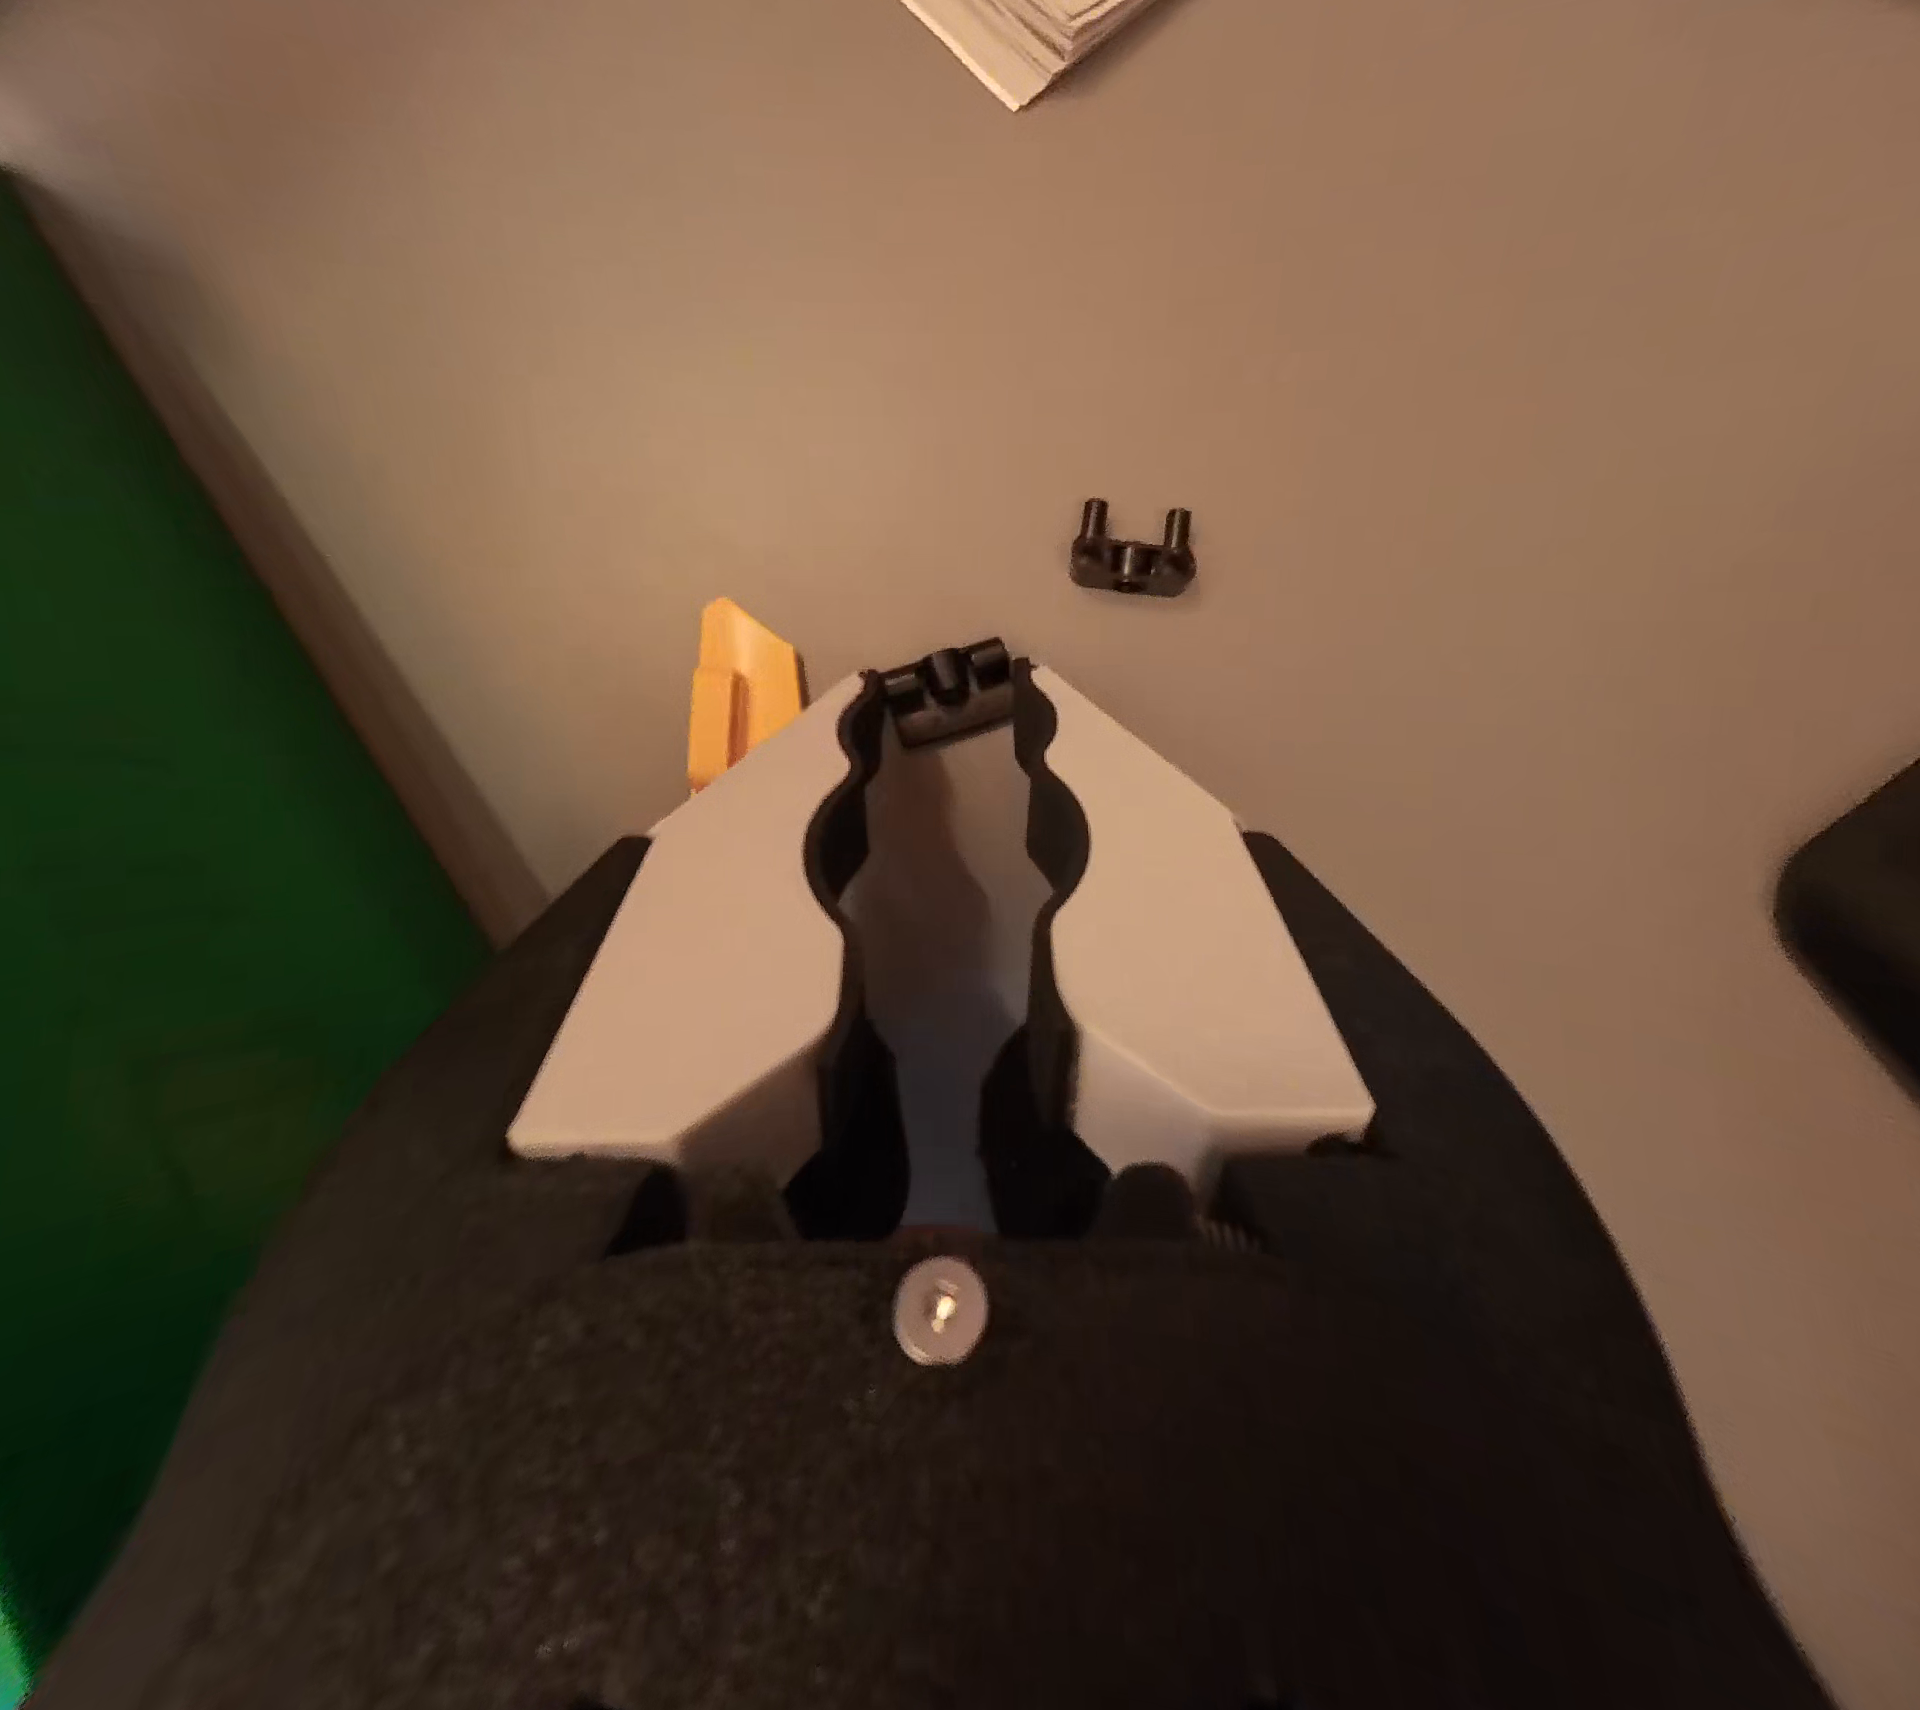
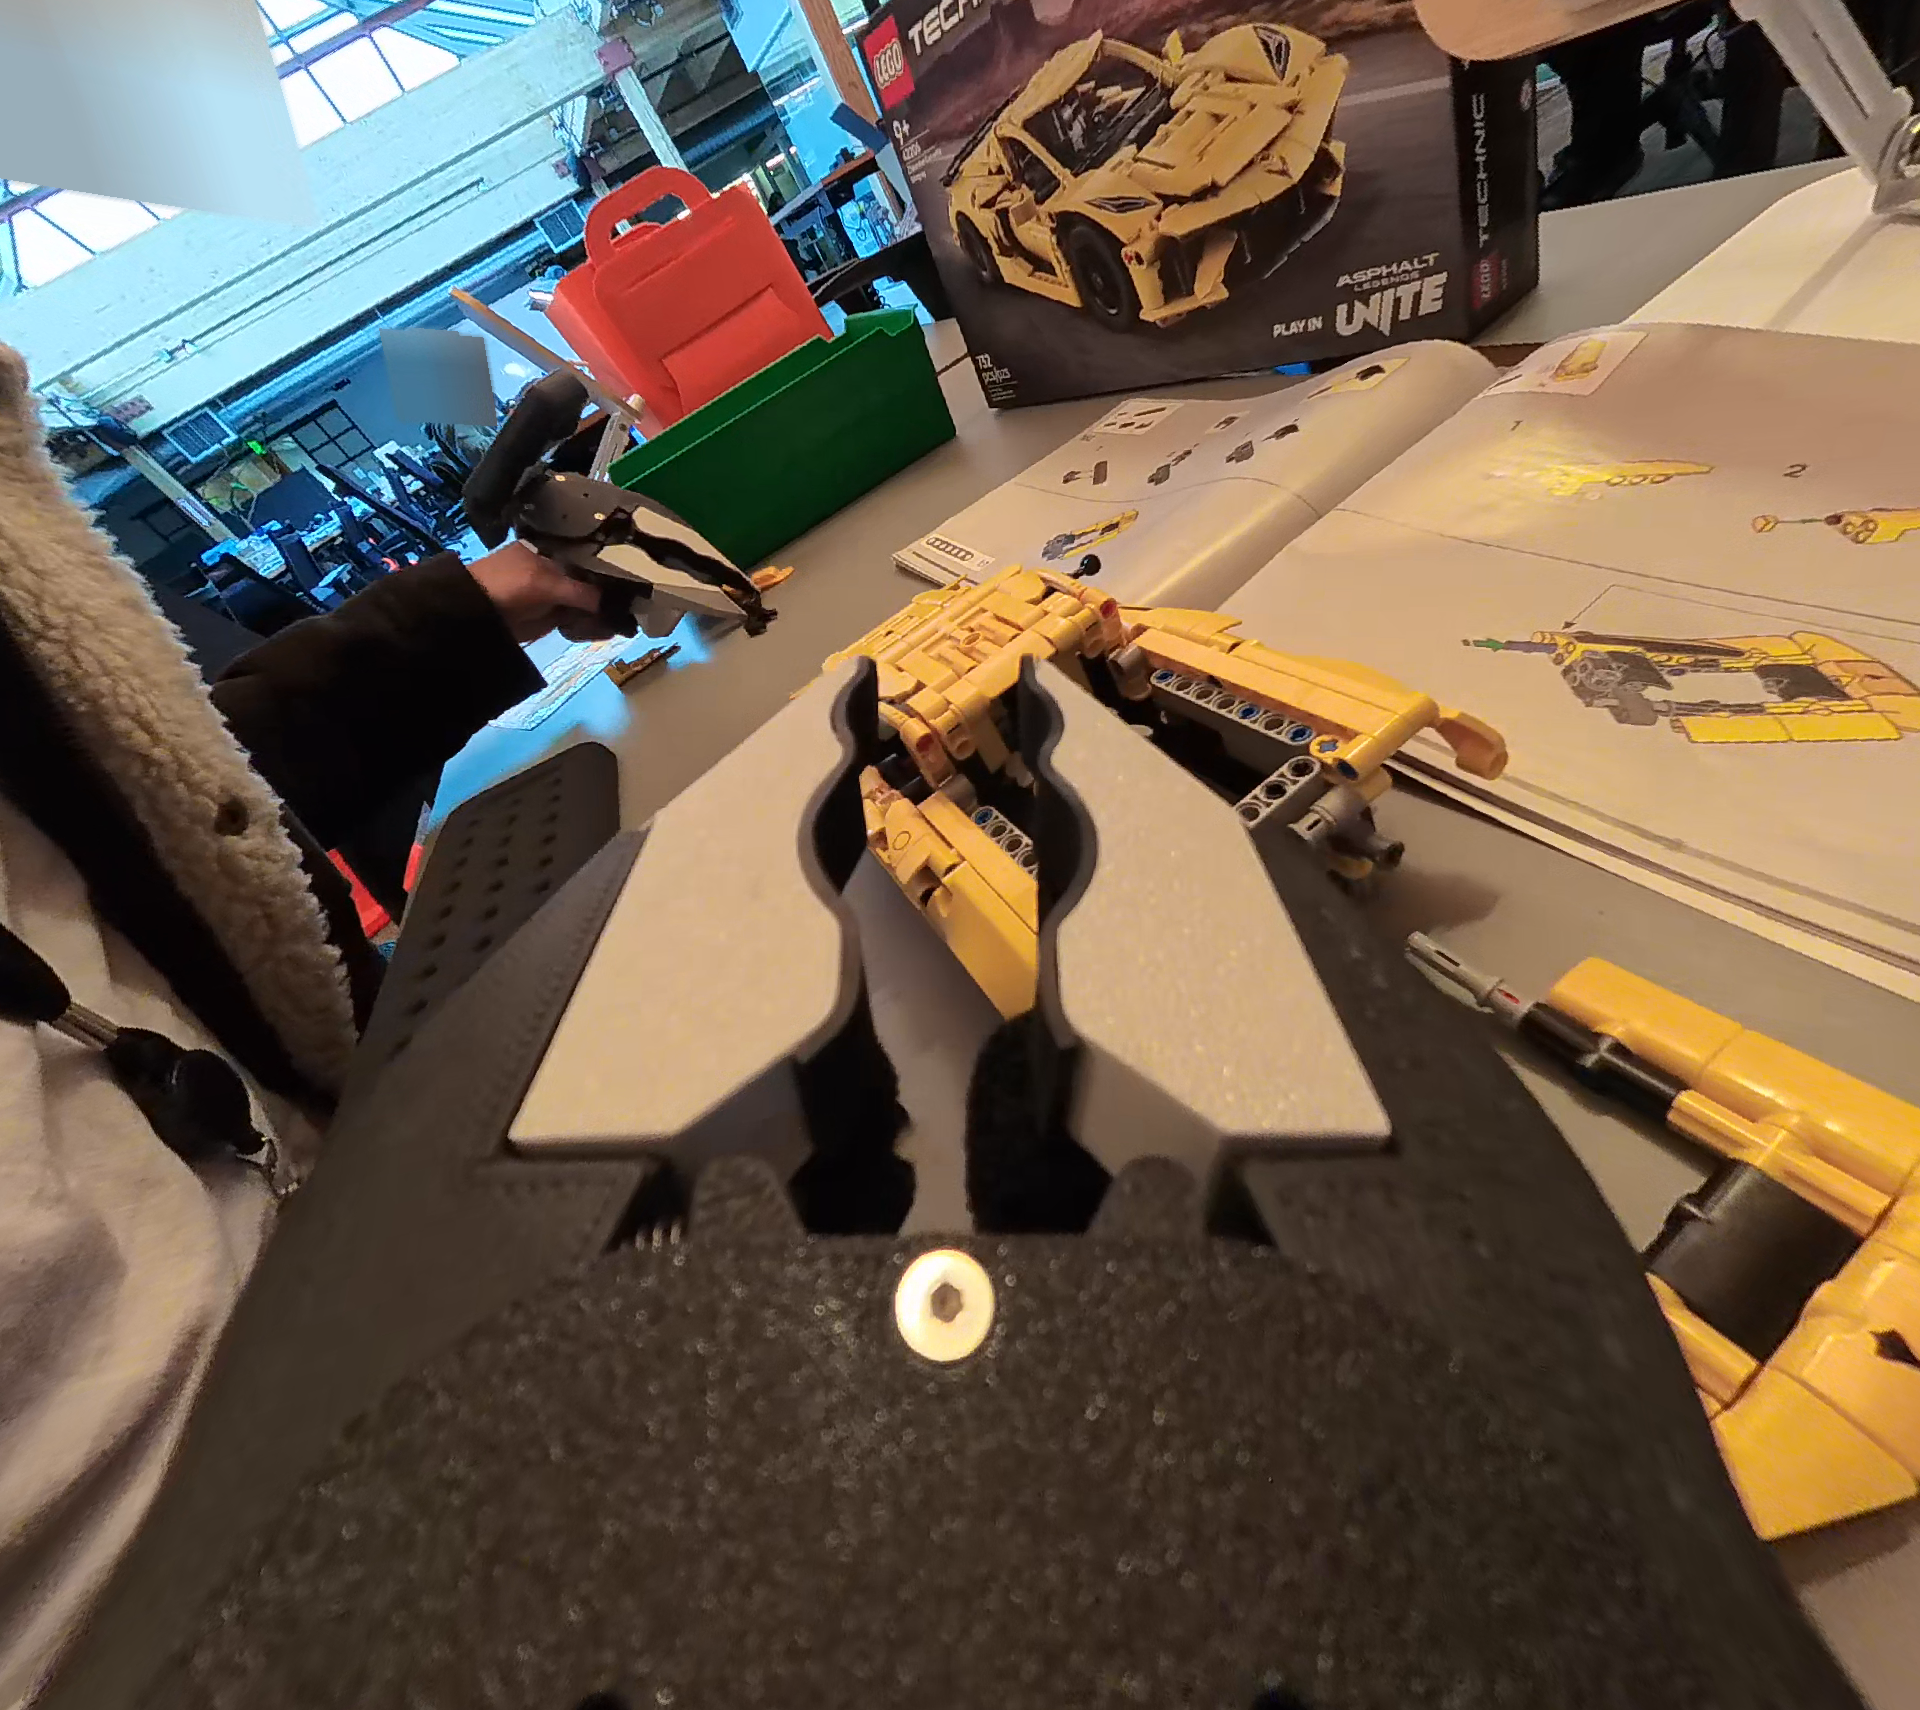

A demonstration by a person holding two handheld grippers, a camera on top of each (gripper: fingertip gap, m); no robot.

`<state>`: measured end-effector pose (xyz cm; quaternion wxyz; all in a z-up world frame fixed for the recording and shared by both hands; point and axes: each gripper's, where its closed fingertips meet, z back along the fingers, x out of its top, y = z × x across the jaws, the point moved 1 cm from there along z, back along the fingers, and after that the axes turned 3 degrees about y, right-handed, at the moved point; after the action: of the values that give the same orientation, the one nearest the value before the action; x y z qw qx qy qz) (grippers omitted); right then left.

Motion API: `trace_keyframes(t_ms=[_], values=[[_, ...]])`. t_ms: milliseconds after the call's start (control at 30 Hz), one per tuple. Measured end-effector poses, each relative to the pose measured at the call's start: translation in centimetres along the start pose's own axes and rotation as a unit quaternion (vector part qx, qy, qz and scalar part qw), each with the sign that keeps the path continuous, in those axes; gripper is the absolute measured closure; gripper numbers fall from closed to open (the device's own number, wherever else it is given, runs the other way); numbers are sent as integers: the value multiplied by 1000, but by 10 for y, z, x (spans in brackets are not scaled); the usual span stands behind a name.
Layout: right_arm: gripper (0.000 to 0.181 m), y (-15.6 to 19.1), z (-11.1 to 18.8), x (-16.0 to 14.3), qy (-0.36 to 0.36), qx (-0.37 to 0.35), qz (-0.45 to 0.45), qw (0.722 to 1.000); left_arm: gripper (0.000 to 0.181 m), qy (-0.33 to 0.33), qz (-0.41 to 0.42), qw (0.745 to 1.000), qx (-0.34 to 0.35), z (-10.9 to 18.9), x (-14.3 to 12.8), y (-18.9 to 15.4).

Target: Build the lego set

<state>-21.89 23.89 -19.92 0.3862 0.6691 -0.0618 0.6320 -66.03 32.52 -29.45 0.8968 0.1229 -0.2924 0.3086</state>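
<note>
My left gripper (image 1: 948,686), nearest the lens, is clamped on a small black connector (image 1: 943,704) right at its fingertips, low over the grey table (image 1: 520,310). A 2nd black connector (image 1: 1132,546) lies just beyond and to the right of that held piece; a yellow part (image 1: 740,704) sits just left of it. My right gripper (image 2: 940,704) hangs with its fingers apart, holding nothing, over the yellow car assembly (image 2: 1143,684), which rests against the open instruction booklet (image 2: 1558,538). I judge the grip shallow, so I should carry the piece level and keep squeezing steadily until it seats.
</note>
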Motion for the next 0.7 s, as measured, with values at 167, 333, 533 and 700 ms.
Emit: trace_keyframes(t_ms=[167, 333, 533, 700], values=[[155, 2, -1, 0, 1, 5, 1, 1000, 157, -16, -7, 1000, 16, 14, 18, -12], [155, 4, -3, 2, 1, 7, 9, 1000, 157, -150, -27, 988, -17, 38, 107, -70], [151, 2, 0, 11, -21, -5, 11, 1000, 158, -175, -75, 956, -223, -1, 171, -232], [150, 1, 7, 23, -49, -18, 18, 998, 157, -115, -89, 962, -230, -59, 191, -320]])
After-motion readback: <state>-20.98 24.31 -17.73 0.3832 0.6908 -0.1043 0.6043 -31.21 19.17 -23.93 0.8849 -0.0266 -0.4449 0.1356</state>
